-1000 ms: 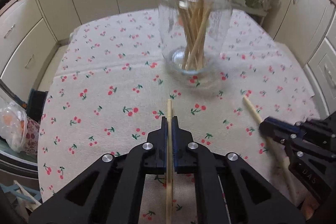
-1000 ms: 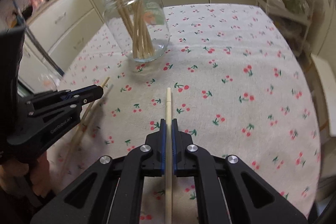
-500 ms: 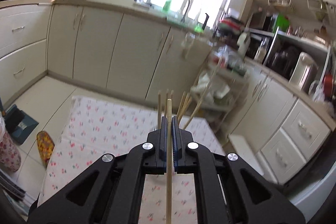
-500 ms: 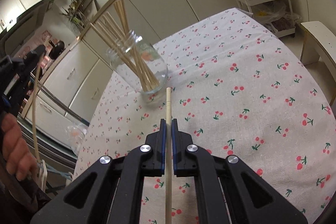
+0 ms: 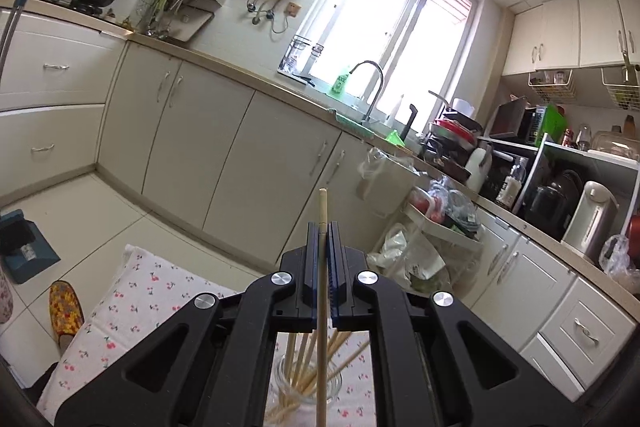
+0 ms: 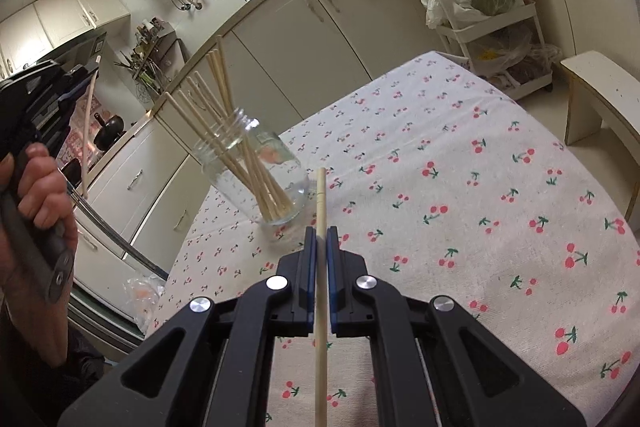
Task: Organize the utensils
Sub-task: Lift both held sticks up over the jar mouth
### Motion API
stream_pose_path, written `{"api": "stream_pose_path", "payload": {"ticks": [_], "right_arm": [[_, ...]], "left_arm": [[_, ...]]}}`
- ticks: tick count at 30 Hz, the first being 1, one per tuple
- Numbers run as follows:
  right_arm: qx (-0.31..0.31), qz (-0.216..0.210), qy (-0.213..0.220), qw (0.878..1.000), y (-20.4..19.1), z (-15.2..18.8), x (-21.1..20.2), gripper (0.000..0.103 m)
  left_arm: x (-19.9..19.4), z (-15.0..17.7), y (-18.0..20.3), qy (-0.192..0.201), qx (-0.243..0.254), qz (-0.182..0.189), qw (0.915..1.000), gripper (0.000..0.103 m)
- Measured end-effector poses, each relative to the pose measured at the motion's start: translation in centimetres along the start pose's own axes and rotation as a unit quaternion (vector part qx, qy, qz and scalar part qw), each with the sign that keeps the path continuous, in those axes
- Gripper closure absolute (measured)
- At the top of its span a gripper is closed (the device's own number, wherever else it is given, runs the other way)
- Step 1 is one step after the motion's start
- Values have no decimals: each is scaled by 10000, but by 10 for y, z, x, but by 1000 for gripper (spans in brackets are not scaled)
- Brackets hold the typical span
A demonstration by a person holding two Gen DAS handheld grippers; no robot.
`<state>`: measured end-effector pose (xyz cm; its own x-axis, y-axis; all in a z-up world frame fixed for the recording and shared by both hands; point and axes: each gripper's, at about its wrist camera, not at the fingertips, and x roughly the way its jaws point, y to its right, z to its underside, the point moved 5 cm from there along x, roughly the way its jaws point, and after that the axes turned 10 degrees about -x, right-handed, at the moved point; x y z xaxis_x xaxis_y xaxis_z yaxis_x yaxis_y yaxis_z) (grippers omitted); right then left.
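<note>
Two views logged. Left wrist: left gripper (image 5: 323,239), jaws clamped on one chopstick (image 5: 321,291), raised directly above the glass jar (image 5: 306,385) of chopsticks. Right wrist: right gripper (image 6: 321,247), jaws clamped on second chopstick (image 6: 320,267), just right of the jar (image 6: 256,175) on the cherry-print bench (image 6: 460,187).

Probably a home kitchen: cabinets (image 5: 256,163), sink faucet (image 5: 370,83), kettle (image 5: 590,217), cherry tablecloth (image 6: 460,187).

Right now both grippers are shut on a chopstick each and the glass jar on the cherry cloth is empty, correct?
Not quite. The glass jar isn't empty: the right wrist view shows a bundle of chopsticks standing in it. The rest holds: left gripper and right gripper each clamp one chopstick, and the jar is on the cherry cloth.
</note>
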<state>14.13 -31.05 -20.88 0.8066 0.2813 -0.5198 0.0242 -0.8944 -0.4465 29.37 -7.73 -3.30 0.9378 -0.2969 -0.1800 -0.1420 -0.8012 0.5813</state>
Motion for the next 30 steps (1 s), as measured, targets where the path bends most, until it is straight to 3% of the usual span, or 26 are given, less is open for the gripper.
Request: {"api": "stream_pose_path", "payload": {"ticks": [13, 23, 30], "right_arm": [[88, -75, -7, 9999, 3, 1, 1, 97], [110, -195, -41, 9997, 2, 2, 3, 97], [163, -240, -38, 9996, 4, 2, 4, 97]], "left_arm": [[56, 0, 7, 805, -86, -93, 9967, 99], [76, 24, 8, 1099, 241, -231, 9934, 99], [83, 42, 7, 979, 435, -298, 9938, 99]]}}
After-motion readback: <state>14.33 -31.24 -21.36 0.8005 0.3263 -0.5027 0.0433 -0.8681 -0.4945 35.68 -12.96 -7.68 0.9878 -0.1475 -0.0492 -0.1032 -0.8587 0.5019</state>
